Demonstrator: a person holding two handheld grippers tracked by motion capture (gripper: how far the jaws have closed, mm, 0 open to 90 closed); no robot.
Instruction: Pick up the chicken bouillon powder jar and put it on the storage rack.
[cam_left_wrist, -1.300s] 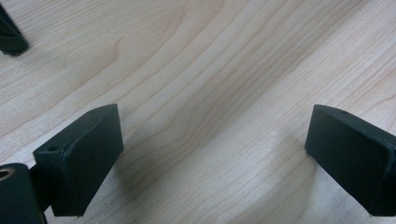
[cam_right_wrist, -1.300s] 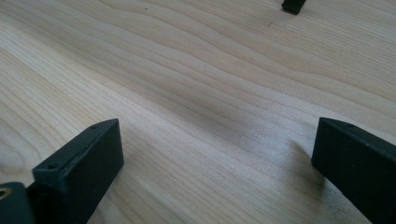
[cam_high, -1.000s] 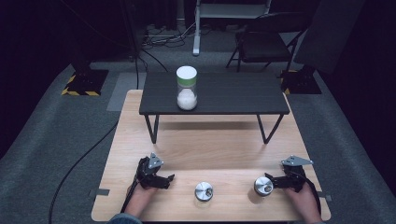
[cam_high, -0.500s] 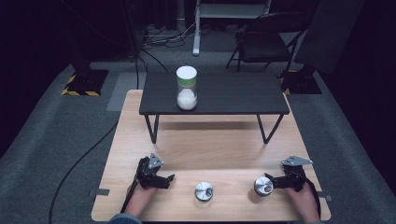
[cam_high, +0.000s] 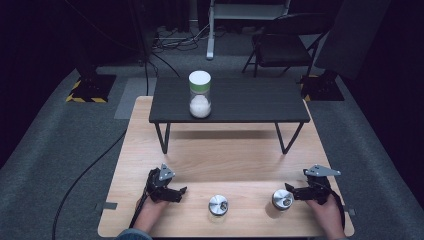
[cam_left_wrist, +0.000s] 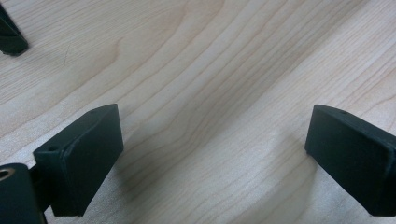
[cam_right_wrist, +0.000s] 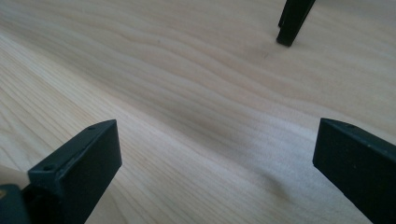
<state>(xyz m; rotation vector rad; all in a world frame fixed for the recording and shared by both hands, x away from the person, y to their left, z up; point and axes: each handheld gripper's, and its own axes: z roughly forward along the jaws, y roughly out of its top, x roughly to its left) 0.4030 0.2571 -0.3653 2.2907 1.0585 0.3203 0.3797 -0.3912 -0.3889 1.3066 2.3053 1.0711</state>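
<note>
Two short metal canisters stand near the wooden table's front edge, one (cam_high: 218, 204) at the middle and one (cam_high: 282, 199) to its right. My left gripper (cam_high: 180, 194) rests on the wood left of the middle canister, a clear gap away; its jaws stand open over bare wood (cam_left_wrist: 215, 154). Right beside the right canister lies my right gripper (cam_high: 294, 194), and whether it touches the canister I cannot tell. Its jaws are open too, with only wood grain between them (cam_right_wrist: 215, 163). A clear jar (cam_high: 200, 94) with a white lid and white contents stands on the black shelf (cam_high: 250, 102).
The black shelf stands on thin legs across the back half of the wooden table (cam_high: 230, 155). One leg's foot (cam_right_wrist: 290, 25) lies ahead of my right gripper, and another foot (cam_left_wrist: 10, 35) ahead of my left. Cables and a chair (cam_high: 280, 45) sit on the floor behind.
</note>
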